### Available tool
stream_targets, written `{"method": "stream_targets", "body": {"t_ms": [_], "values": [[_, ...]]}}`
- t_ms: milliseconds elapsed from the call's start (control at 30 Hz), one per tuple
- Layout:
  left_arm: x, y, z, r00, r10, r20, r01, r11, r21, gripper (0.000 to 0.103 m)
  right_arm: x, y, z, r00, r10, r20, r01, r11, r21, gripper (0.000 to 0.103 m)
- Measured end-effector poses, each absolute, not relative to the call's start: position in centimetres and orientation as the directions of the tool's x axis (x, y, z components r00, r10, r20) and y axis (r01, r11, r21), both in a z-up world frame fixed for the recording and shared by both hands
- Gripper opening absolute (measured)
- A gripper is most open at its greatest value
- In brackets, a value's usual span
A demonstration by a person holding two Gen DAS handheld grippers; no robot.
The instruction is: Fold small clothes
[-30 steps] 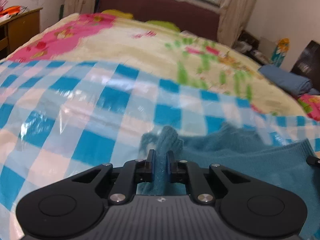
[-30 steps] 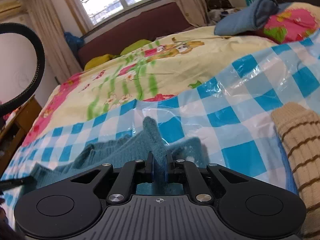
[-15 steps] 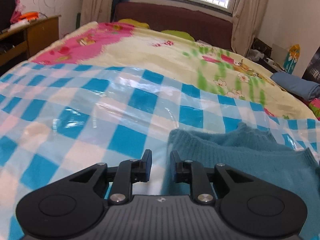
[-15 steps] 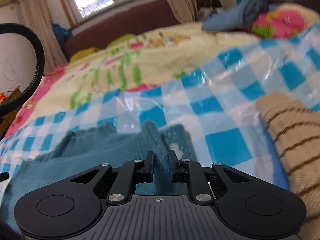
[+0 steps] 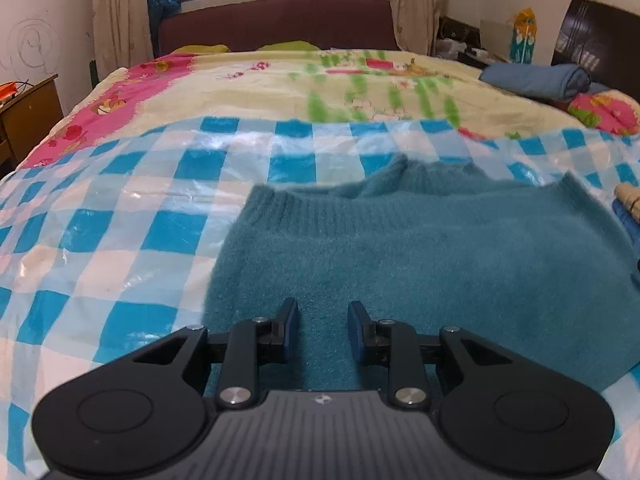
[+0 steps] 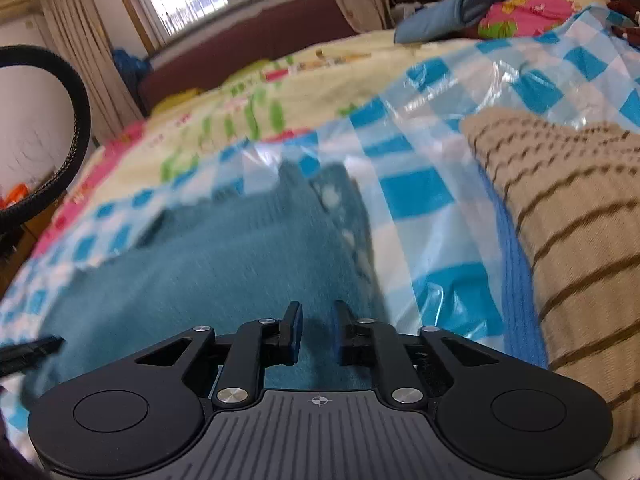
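Both grippers are hovering over the teal sweater (image 5: 420, 256) — left gripper (image 5: 323, 328) and right gripper (image 6: 316, 330) opening their jaws, nothing pinched, apparently releasing a finished fold. A second ago each was clamping a raised fabric ridge. Sweater is lying flat on the checked sheet (image 5: 120, 208); beyond, slightly blurred, a striped garment (image 6: 560, 208).

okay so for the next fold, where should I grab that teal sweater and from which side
Probably the two far corners of the teal sweater, at the ribbed band. It lies flat on the checked plastic sheet, so come in low from the outer side edges and pinch up the layers. Both the left gripper and right gripper hover over it, jaws opening, nothing between them.
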State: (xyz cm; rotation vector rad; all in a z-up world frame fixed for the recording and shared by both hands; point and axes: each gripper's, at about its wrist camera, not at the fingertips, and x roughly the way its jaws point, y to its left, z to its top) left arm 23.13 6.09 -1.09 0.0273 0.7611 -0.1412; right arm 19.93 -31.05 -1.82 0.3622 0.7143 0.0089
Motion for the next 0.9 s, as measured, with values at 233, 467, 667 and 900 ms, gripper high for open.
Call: {"method": "stream_targets", "body": {"t_ms": [233, 467, 667, 900], "values": [[24.6, 3.8, -0.3, 0.708, -0.159, -0.688, 0.17, 0.984, -0.052, 0.032, 21.1, -32.9, -3.7, 0.747, 0.147, -0.649, 0.182, 0.893, 0.411, 0.039], [25.8, 0.8, -1.0, 0.685, -0.17, -0.708, 0.203, 0.978, -0.038, 0.032, 22.1, -34.3, -4.4, 0.763, 0.159, -0.626, 0.209, 0.857, 0.472, 0.047], [25.9, 0.6, -1.1, 0.683, -0.177, -0.709, 0.209, 0.977, -0.043, 0.033, 25.9, -33.0, -2.3, 0.786, 0.175, -0.592, 0.097, 0.912, 0.398, 0.048], [26.0, 0.5, -0.8, 0.683, -0.184, -0.707, 0.22, 0.975, -0.042, 0.033, 29.5, -31.7, -3.0, 0.736, 0.192, -0.649, 0.092, 0.922, 0.377, 0.01]]}}
